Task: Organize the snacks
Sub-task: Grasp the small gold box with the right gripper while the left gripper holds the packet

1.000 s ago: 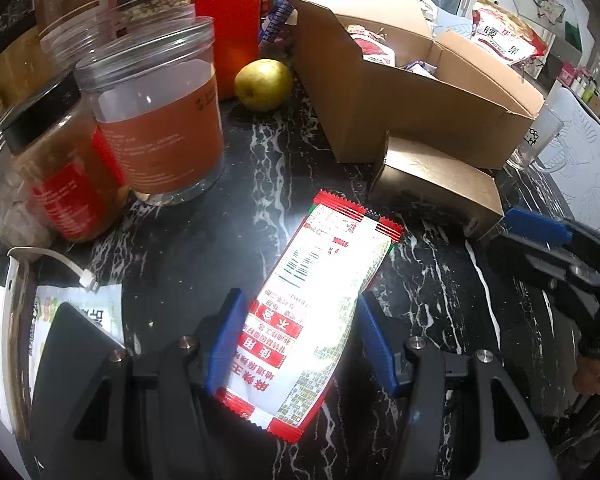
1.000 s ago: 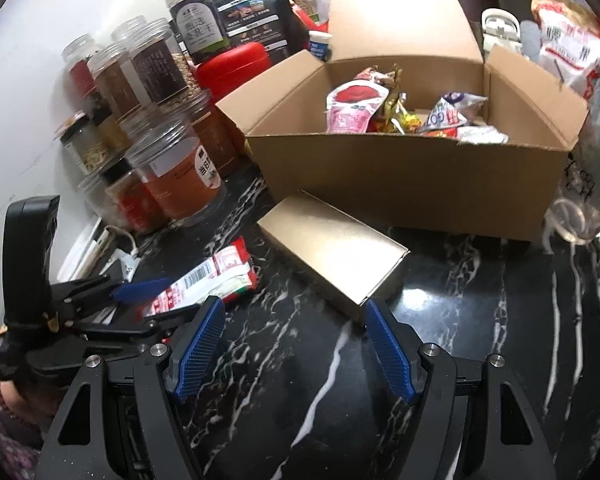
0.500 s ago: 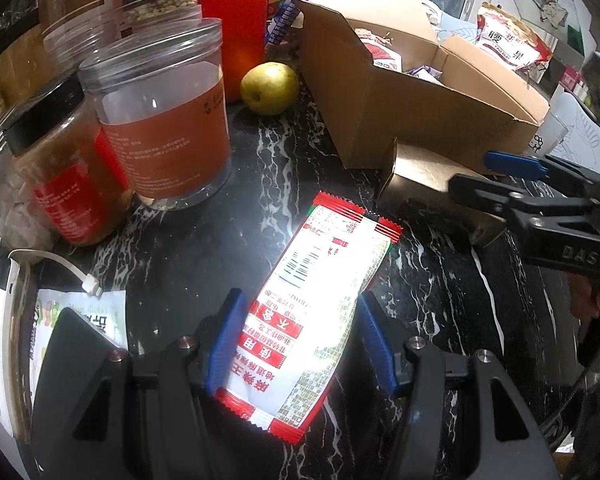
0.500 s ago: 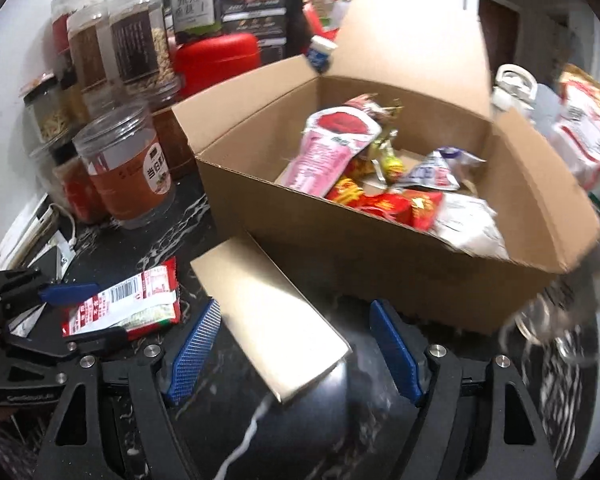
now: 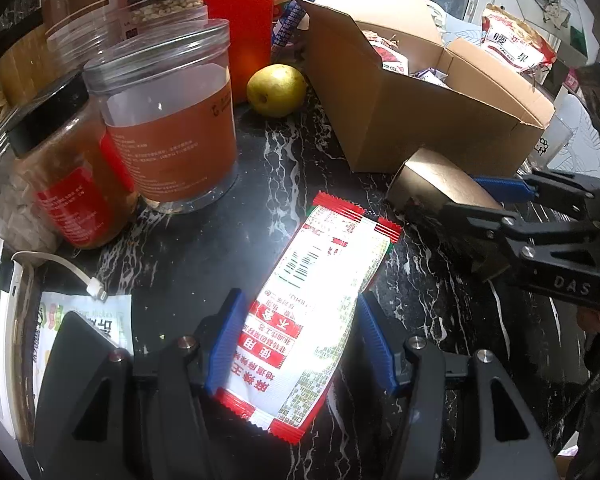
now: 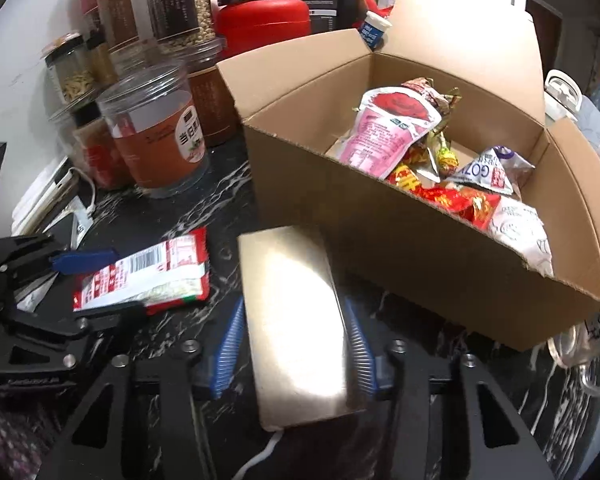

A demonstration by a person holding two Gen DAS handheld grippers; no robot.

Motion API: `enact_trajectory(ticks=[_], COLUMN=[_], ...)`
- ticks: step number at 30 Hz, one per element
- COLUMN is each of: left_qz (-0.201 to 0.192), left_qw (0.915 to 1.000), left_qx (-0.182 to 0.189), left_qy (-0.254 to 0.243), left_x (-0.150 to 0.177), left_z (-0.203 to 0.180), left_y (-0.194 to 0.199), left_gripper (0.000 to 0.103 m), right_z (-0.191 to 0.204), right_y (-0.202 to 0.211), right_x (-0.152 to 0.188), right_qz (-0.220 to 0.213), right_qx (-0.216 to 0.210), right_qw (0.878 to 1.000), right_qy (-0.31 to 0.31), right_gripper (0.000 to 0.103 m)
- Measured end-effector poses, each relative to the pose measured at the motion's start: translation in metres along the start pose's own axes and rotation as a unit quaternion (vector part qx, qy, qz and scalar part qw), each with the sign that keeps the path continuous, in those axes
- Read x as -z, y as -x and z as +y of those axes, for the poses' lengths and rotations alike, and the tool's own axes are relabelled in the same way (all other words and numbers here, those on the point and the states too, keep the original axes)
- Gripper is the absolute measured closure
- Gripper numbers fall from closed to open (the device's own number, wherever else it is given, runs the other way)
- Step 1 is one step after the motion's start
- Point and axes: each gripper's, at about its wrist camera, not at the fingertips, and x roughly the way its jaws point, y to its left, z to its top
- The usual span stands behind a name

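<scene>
Snacks are being gathered: the gold box [image 6: 296, 332] lies low in the frame's centre, lengthwise between the right gripper [image 6: 296, 348] pads, whose jaws are closing on it, presumably for lifting into the cardboard carton [image 6: 420, 248] behind. Shiny, flat, rectangular. At the left, the left gripper [image 5: 300, 344] clasps the red-and-white packet [image 5: 316, 312] on the marble counter [image 5: 204, 248].

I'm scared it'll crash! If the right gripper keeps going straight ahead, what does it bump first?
Probably the cardboard box. The right gripper is closing around the gold box, and the cardboard wall stands just beyond it, though depth is hard to judge.
</scene>
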Motion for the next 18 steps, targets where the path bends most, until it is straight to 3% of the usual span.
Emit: enact_trajectory(ticks=[18], left_qz=[0.011], left_qw=[0.9986], left_qx=[0.027], left_qy=[-0.044], left_x=[0.014], left_z=[-0.046], left_y=[0.006], left_gripper=[0.046], right_z=[-0.004], right_y=[0.065], right_x=[0.081], right_qz=[0.016], right_qx=[0.044], right_qw=[0.994], right_qy=[-0.101], right_gripper=[0.059])
